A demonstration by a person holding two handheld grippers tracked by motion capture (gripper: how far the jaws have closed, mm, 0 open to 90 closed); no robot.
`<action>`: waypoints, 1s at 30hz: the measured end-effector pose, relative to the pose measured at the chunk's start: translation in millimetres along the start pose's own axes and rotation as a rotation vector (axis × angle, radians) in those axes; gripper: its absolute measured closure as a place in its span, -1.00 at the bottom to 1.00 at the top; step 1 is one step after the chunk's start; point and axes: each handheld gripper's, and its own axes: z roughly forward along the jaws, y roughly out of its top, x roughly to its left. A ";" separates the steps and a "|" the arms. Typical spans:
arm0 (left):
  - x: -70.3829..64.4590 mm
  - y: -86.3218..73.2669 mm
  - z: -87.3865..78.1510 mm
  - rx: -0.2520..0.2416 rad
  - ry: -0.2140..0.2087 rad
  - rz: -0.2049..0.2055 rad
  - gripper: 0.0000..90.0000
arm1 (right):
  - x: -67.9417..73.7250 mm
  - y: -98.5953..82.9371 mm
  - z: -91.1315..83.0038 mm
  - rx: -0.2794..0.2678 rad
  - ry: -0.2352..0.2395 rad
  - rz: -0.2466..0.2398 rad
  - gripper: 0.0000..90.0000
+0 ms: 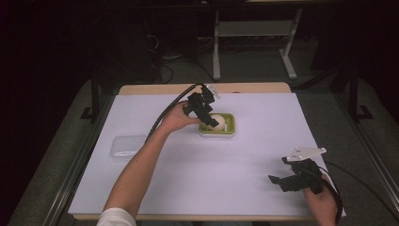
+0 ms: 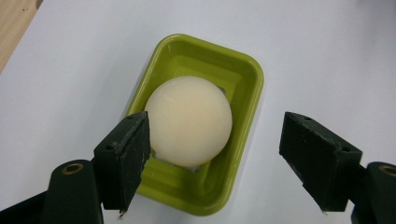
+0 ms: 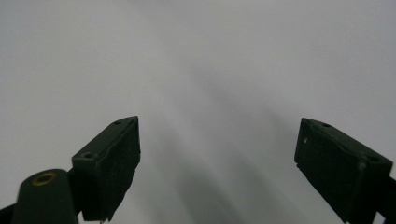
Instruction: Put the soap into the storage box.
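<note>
Green and shallow, the dish [image 1: 229, 128] sits just above the middle of the high view on the white sheet [image 1: 263, 117], with a pale ball [image 1: 218, 121] resting in it. The left gripper [image 1: 210, 122] hangs over the dish and covers part of the ball there, so its jaws are hard to read from above. In the left gripper view the ball [image 2: 189, 121] lies mid-frame in the dish [image 2: 243, 79]; the jaws stand wide apart, one close against the ball's lower left side, though contact cannot be told, and the other well clear at the right. The dish's near edge is partly hidden behind that jaw. A clear lid [image 1: 126, 148] at centre left is faint against the sheet. The right gripper [image 1: 277, 182], at lower right, is spread open over bare sheet [image 3: 210, 70]; its hand [image 1: 323, 203] is cut off by the bottom edge.
</note>
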 end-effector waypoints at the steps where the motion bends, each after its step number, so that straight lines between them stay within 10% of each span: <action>1: 0.0 -2.2 -2.4 0.002 -0.006 -0.010 -0.46 | 0.2 0.1 -0.1 -0.001 0.000 -0.001 -0.70; 30: -20.0 -29.7 -31.8 -0.038 0.005 -0.017 -0.48 | -1.8 -3.4 -3.3 -0.014 -0.028 0.007 -0.70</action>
